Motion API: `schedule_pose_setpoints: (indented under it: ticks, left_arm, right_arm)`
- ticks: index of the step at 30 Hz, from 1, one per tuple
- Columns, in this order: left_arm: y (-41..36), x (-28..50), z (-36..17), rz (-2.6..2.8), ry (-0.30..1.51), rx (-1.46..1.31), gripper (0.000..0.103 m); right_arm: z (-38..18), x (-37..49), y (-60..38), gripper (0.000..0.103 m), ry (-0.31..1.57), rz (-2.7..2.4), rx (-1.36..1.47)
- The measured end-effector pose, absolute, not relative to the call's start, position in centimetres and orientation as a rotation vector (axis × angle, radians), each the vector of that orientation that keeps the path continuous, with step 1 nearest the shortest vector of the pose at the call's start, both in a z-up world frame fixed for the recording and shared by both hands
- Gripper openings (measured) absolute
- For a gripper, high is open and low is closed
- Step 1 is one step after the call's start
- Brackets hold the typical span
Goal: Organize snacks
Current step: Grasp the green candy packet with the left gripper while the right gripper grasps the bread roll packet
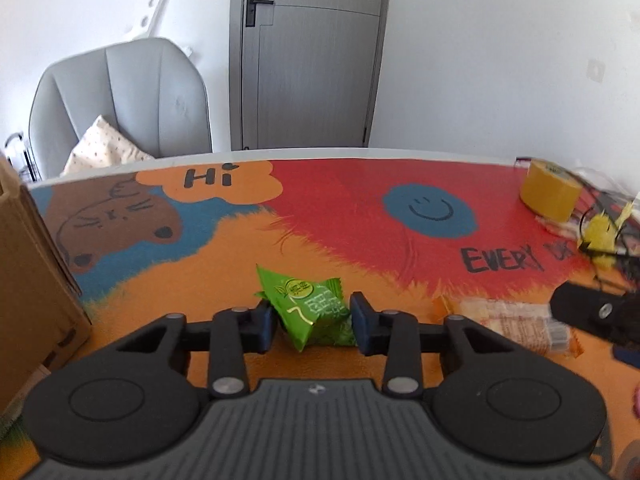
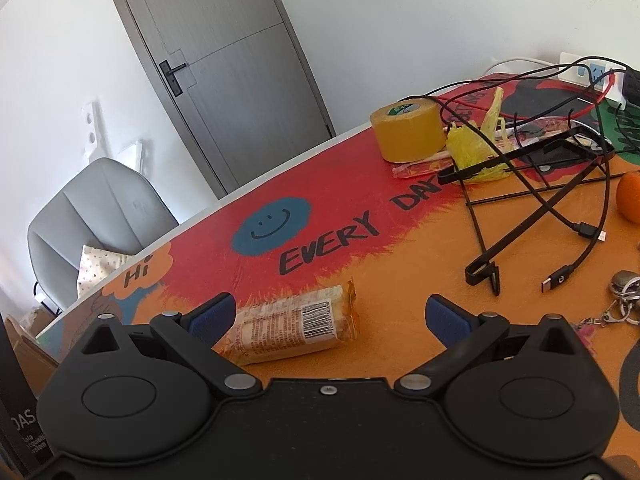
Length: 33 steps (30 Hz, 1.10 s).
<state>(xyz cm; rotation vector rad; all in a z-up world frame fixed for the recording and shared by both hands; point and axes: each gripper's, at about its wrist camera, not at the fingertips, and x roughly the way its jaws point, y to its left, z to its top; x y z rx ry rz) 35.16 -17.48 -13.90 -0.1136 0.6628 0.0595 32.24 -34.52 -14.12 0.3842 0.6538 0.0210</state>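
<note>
A green triangular snack packet sits between the pads of my left gripper, which is shut on it, just over the orange part of the mat. An orange-and-clear wrapped snack bar lies flat on the mat; it also shows in the left wrist view. My right gripper is open, its left pad beside the bar's left end, with the bar lying between the jaws. The right gripper's finger shows blurred at the right of the left wrist view.
A cardboard box stands at the table's left edge. A yellow tape roll, a yellow bag, black cables, a black wire rack, an orange fruit and keys crowd the right. A grey chair stands behind the table.
</note>
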Motion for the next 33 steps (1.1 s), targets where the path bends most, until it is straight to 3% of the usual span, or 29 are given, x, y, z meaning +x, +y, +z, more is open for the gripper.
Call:
schedule_pose_setpoints:
  ticks: [26, 28, 31, 33]
  left_arm:
    - [-11.5, 33.4, -12.8, 0.137, 0.649, -0.179, 0.035]
    - [-11.5, 33.3, -12.7, 0.136, 0.65, -0.18, 0.035]
    - [-11.6, 32.9, -12.6, 0.131, 0.645, -0.179, 0.035]
    - [-11.7, 32.5, -12.4, 0.129, 0.641, -0.18, 0.035]
  right_arm:
    - [-16.3, 35.5, -27.8, 0.103, 0.716, 0.019, 0.109]
    - [-16.3, 35.2, -27.6, 0.089, 0.711, 0.027, 0.09]
    - [-15.9, 34.8, -27.9, 0.078, 0.709, 0.026, 0.099]
    - [-15.7, 34.4, -28.3, 0.077, 0.705, 0.015, 0.12]
